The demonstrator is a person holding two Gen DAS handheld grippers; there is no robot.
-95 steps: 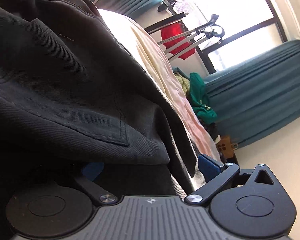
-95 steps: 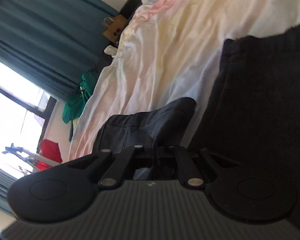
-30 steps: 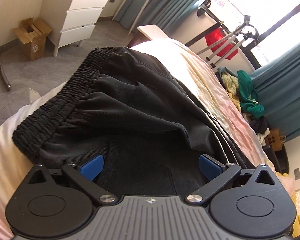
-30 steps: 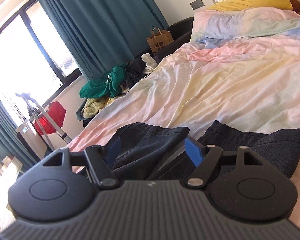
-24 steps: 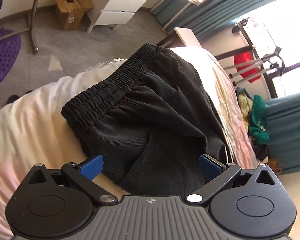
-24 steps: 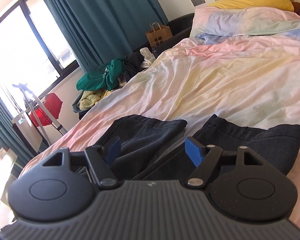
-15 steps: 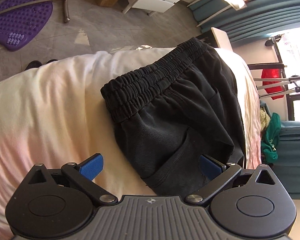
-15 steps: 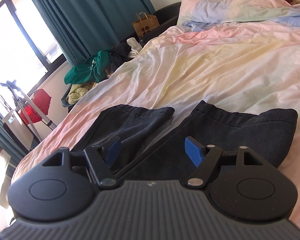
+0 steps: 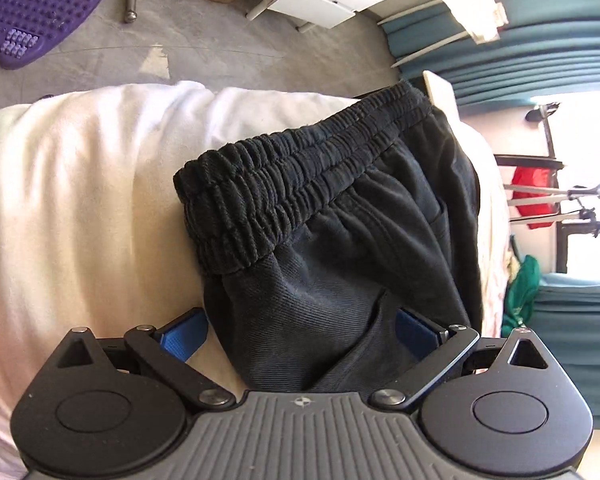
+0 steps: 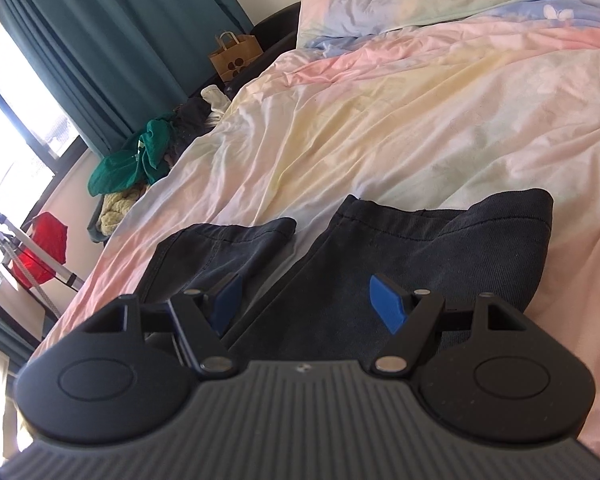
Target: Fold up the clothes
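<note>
The bed (image 10: 440, 112) carries dark trousers (image 9: 360, 248) near its foot end, their elastic waistband (image 9: 296, 188) close to the mattress edge and both leg ends (image 10: 452, 240) lying doubled back toward the middle. So one fold looks done; halving again and squaring up seem left. The left gripper (image 9: 300, 332) straddles the cloth's side edge, jaws wide, pinching nothing; the right gripper (image 10: 306, 300) hovers likewise open above the legs, empty.

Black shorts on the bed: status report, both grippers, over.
Left gripper open, straddling the side of the black shorts below the waistband. Right gripper open over the leg hems. Shorts flat on the duvet, unfolded. Nothing obstructing.
</note>
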